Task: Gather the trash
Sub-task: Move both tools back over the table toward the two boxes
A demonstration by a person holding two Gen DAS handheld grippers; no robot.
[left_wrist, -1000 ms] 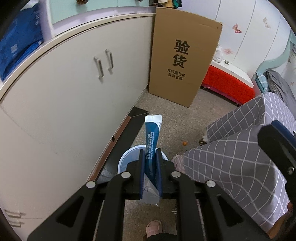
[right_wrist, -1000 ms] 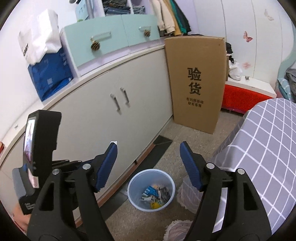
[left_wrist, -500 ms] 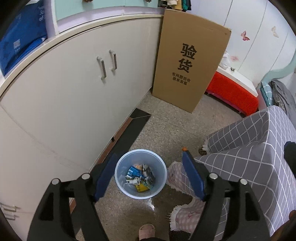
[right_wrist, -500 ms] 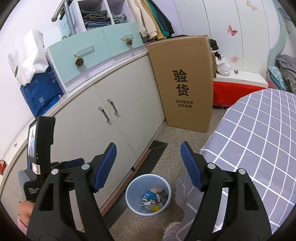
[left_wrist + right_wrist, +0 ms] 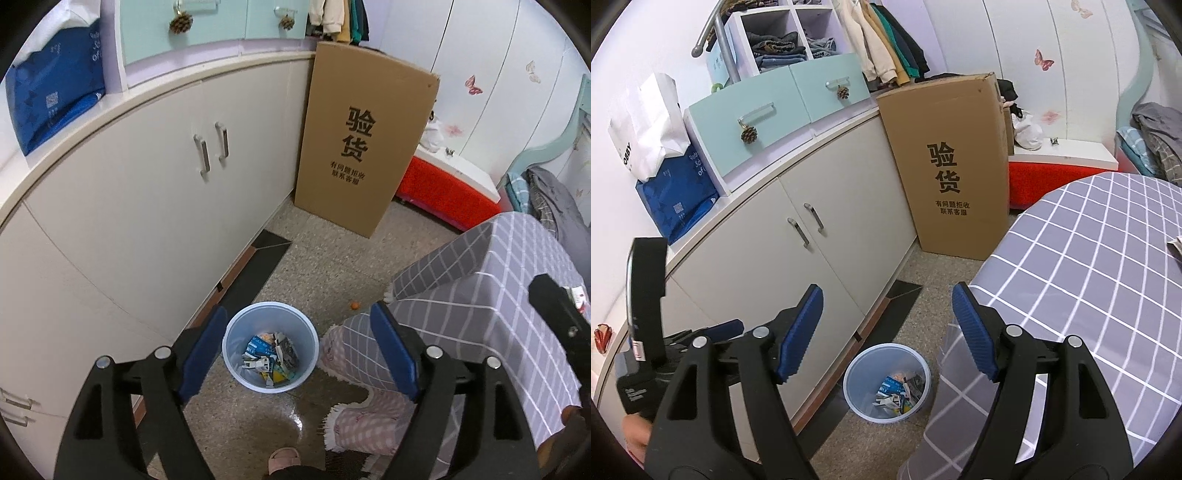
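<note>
The blue packet has gone from the left gripper (image 5: 297, 349), now opening, empty, over the bin (image 5: 270, 346) (holding wrappers); right gripper (image 5: 887, 336) is gaping, empty.

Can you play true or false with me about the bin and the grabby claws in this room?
1. The blue bin has wrappers in it. True.
2. The left gripper is squeezing a packet. False: its jaws are opening with nothing between them.
3. The cardboard box lies flat on the floor. False: it stands upright beside the cabinet.
4. The right gripper is open and holds nothing. True.
5. The checked cloth is red. False: it is grey with white lines.
</note>
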